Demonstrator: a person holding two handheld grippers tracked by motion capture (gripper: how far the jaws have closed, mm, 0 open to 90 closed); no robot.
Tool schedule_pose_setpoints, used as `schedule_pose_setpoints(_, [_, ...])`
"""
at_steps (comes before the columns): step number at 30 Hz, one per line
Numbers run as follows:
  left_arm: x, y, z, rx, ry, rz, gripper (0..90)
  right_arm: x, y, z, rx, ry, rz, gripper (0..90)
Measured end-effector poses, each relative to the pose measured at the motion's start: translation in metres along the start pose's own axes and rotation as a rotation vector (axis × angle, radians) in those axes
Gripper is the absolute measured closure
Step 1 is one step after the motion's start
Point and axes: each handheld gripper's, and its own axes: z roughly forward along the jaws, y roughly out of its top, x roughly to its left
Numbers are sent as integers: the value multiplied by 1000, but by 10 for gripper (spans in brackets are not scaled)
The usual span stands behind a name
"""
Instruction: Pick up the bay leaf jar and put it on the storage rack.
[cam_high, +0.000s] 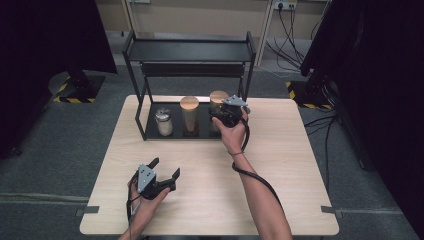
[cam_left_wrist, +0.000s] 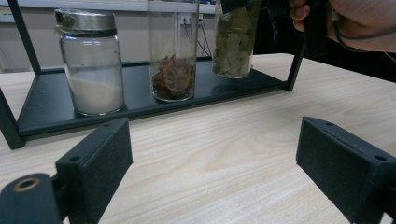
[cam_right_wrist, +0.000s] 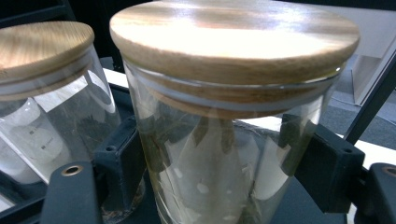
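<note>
A: Largest item?
B: Tabletop (cam_high: 280, 190), pale wood. Black rack (cam_high: 187, 52) standing at far edge, three jars in a row on its bottom shelf (cam_left_wrist: 46, 105).

A: Jars, tallest first?
B: Leaf jar (cam_right_wrist: 224, 154) at right end of shelf: clear glass, round wooden lid (cam_right_wrist: 233, 35), dried green leaves inside, upright. Middle jar (cam_left_wrist: 173, 51), same wooden lid, brown pieces at bottom. Short jar (cam_left_wrist: 91, 63) at left end, metal cap, white powder about halfway up.

A: Grippers?
B: Right gripper (cam_high: 227, 111) at leaf jar, jaws one to each side of glass below lid; touching or just short of it, cannot tell. Left gripper (cam_left_wrist: 210, 163) near front left corner of tabletop, jaws spread wide, nothing between them.

A: Progress?
B: Early, by the look of it. Reach to leaf jar made; jar not yet lifted off shelf. Remaining, probably: firm grip, lift clear of rack, set down elsewhere.
</note>
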Motion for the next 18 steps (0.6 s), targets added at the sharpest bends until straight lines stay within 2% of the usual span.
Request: schedule_pose_setpoints(18, [0, 0, 0, -1, -2, 0, 101, 3, 5, 10, 5, -1, -5, 252])
